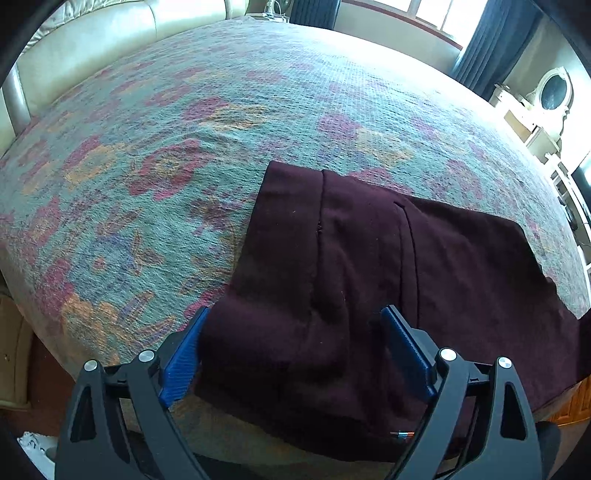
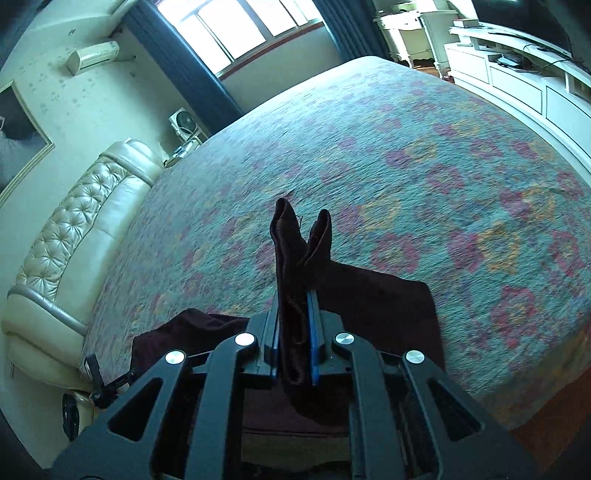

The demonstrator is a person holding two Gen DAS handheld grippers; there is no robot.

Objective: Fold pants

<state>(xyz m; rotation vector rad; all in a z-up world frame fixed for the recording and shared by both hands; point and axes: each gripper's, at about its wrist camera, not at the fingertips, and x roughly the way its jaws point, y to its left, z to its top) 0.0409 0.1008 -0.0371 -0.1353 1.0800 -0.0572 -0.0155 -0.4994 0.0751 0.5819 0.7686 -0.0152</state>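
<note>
Dark maroon pants (image 1: pixel 369 266) lie on the flowered bedspread (image 1: pixel 184 147), near its front edge, partly folded. My left gripper (image 1: pixel 295 332) is open, its blue pads (image 1: pixel 181 365) on either side of the near end of the pants, just above the cloth. My right gripper (image 2: pixel 293 317) is shut on a bunched part of the pants (image 2: pixel 291 258) and holds it up above the bed; two ends of cloth stick up past the fingertips. The rest of the pants (image 2: pixel 388 302) lies flat below it.
A cream leather headboard (image 2: pixel 74 229) runs along the bed's left side. White cabinets (image 2: pixel 517 74) stand at the far right. A window with dark curtains (image 2: pixel 236 33) is behind the bed. Wooden floor (image 1: pixel 569 402) shows past the front edge.
</note>
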